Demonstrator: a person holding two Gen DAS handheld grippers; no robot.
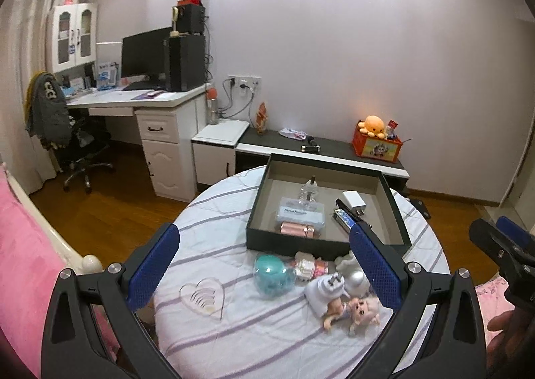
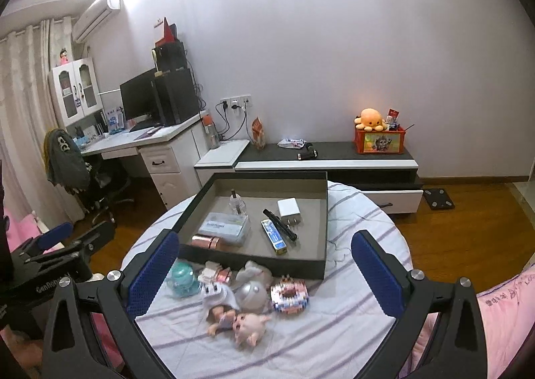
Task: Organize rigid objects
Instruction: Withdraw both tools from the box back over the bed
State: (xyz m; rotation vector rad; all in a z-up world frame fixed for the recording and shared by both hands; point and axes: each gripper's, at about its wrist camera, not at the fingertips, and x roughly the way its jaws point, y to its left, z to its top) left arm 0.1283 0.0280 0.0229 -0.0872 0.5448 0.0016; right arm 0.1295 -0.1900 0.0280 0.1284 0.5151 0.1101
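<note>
Left wrist view: looks forward and down between the spread blue fingers of the left tool, from above the near edge of the round surface. The dark tray sits ahead, right of centre; desk and wall lie beyond the tray.

Right wrist view: same forward, downward facing along the right tool, set further right, so the tray lies dead ahead, its contents a little nearer.

Shared: tray, the toys in front of the tray, desk, low cabinet, orange box behind the tray. Each view catches the other tool at its frame edge: right tool, left tool.
</note>
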